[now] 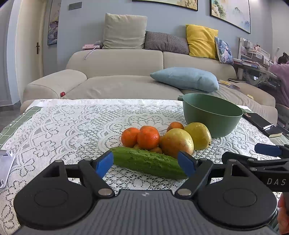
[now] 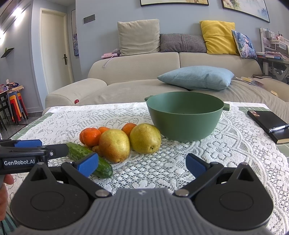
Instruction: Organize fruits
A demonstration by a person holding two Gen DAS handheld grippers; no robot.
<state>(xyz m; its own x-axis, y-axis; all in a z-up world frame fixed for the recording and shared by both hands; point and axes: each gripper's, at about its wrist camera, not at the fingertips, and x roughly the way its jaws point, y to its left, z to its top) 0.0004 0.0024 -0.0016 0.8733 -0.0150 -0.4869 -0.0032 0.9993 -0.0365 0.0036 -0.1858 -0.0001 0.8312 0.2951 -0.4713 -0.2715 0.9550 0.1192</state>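
My right gripper (image 2: 141, 165) gapes wide at the frame's bottom. Above it, centre frame, an empty green bowl (image 2: 184, 123) sits right of two pears (image 2: 144, 138), oranges (image 2: 91, 136) and a cucumber (image 2: 90, 159).

Home living room: sofa (image 2: 162, 72) (cushions (image 2: 216, 39), paintings (image 1: 231, 12)).

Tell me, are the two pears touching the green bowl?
Apart. The right wrist view shows white lace tablecloth between the nearer pear and the green bowl; the other pear lies farther left, touching its neighbour.
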